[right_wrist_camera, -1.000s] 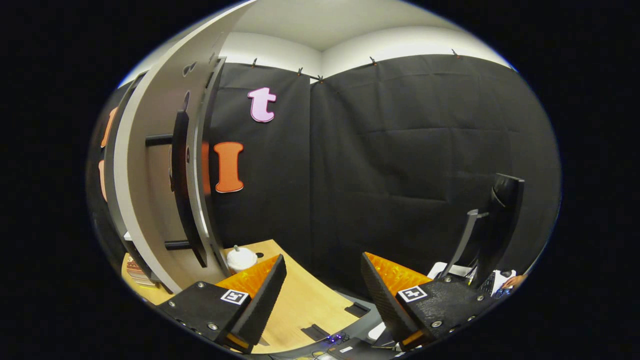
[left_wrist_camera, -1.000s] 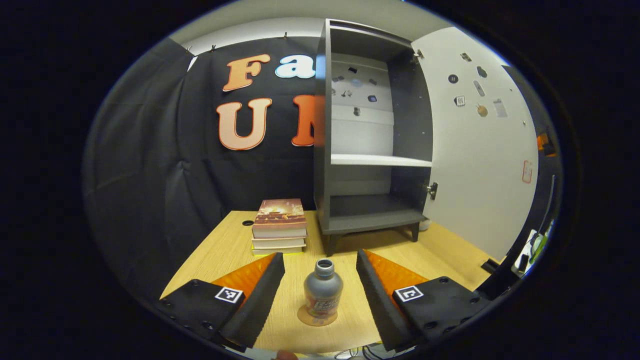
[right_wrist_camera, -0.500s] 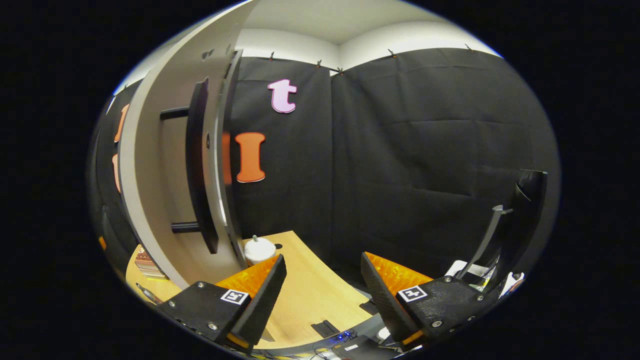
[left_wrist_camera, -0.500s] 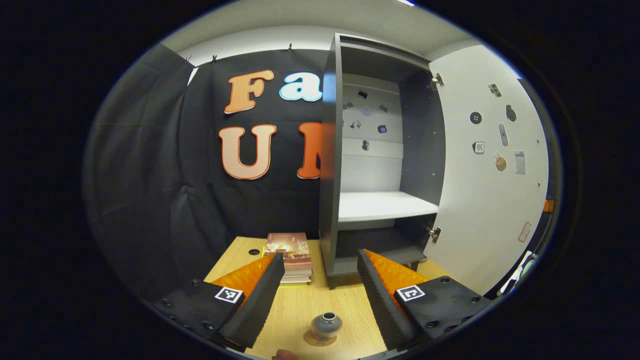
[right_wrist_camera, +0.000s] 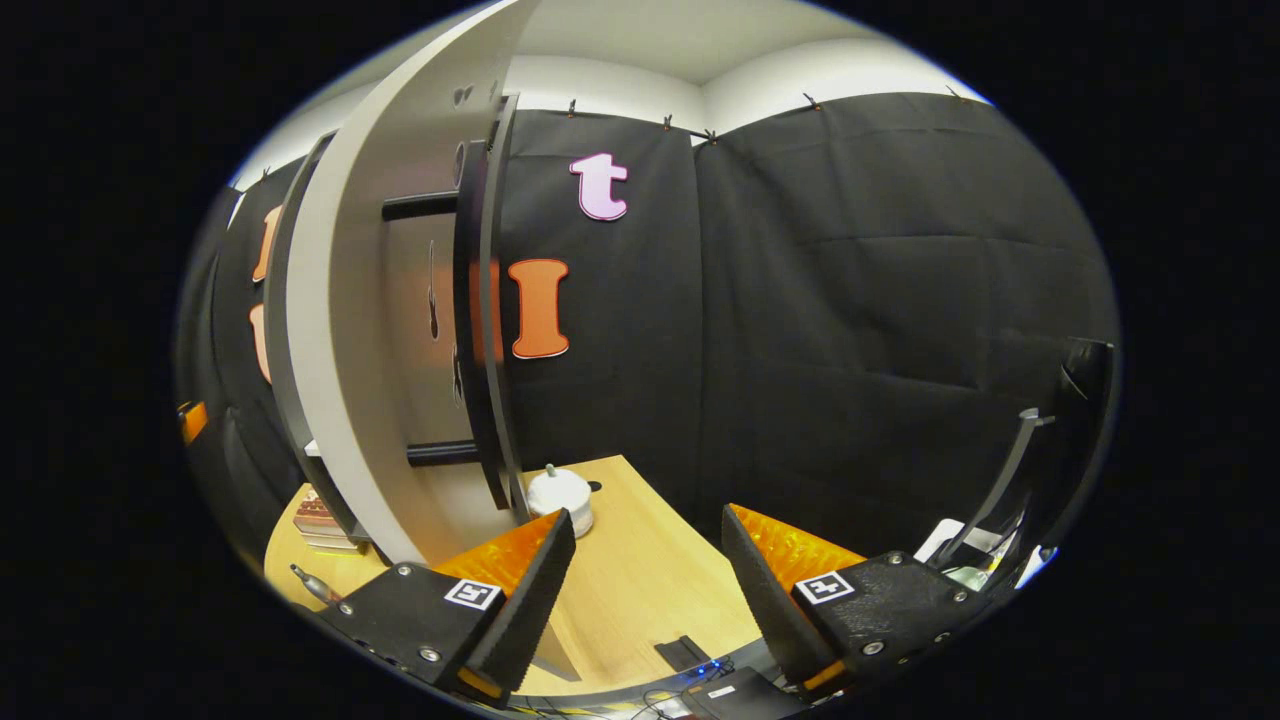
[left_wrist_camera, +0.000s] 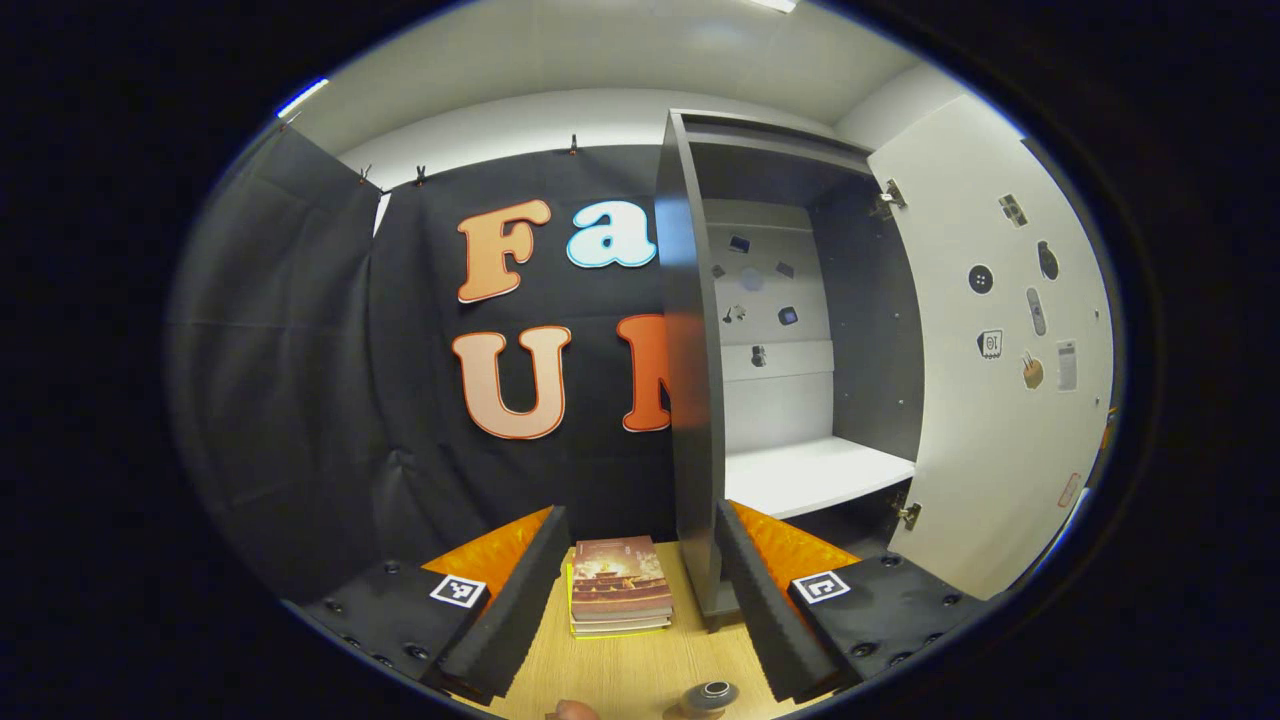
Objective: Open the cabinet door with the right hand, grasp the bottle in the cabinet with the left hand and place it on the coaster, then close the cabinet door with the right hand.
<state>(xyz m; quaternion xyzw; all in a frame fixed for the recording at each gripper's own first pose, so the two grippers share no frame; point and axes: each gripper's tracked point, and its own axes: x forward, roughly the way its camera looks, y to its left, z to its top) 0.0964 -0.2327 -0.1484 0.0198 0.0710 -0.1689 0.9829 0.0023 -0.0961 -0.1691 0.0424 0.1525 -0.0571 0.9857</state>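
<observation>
So the left claw (left_wrist_camera: 640, 590) is spread wide with nothing between its fingers, hanging above the desk (left_wrist_camera: 640, 670) and looking toward the cabinet (left_wrist_camera: 700, 400). The bottle (left_wrist_camera: 712, 693) sits right at the bottom edge of the left gripper view, seen from above so you mostly get its round open mouth; it's standing upright on the desk, below and in front of the claw, clear of both fingers. I can't really make out the coaster under it from this angle, too much is cut off. A stack of books (left_wrist_camera: 618, 598) lies on the desk just left of the cabinet, showing between the two fingers. The cabinet door (left_wrist_camera: 1000, 400) is swung wide open to the right, pale on its inner face with a few small stickers on it, and you can see the white shelf (left_wrist_camera: 815, 475) inside with nothing on it. In the right gripper view the right claw (right_wrist_camera: 648, 580) is also spread wide and holding nothing, up off the desk (right_wrist_camera: 640, 590) and close to the door (right_wrist_camera: 350, 330), which shows edge-on at the left with its dark bar handle (right_wrist_camera: 470, 330) facing the claw. A small white round thing (right_wrist_camera: 560, 500) sits on the desk by the foot of the cabinet, just behind the left finger. Some cables and a little box sit at the desk's near edge.
</observation>
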